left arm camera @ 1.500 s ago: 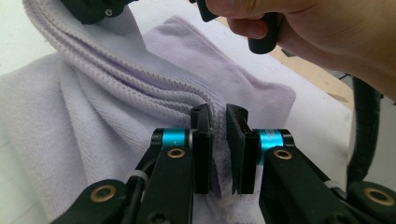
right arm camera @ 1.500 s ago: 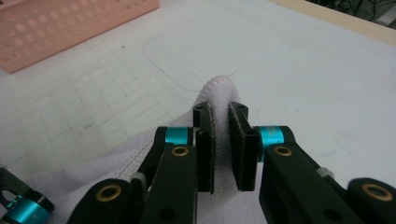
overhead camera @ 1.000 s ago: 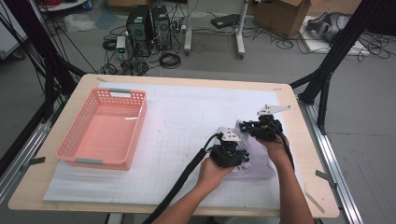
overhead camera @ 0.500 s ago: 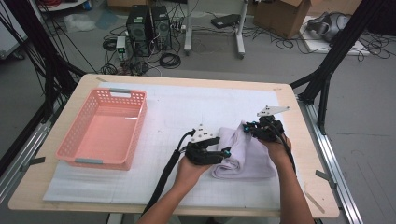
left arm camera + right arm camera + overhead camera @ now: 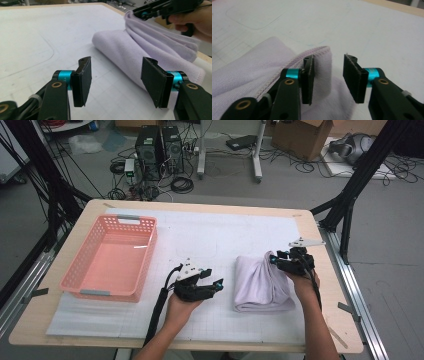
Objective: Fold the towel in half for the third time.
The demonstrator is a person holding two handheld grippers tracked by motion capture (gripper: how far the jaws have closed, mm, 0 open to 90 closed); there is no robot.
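Since the earlier frame your left gripper (image 5: 212, 285) has drawn leftward off the lilac towel (image 5: 260, 285), jaws released and empty. The towel lies folded on the white mat (image 5: 200, 235), right of the pink basket (image 5: 107, 262). Your right gripper (image 5: 280, 260) has just been opening, the towel's far corner loose between its jaws. Judged step: fold finished; next, regrasp for the basket. No legible writing.

Basket (image 5: 110, 257) left on table (image 5: 225, 217), folded towel (image 5: 260, 282) right.
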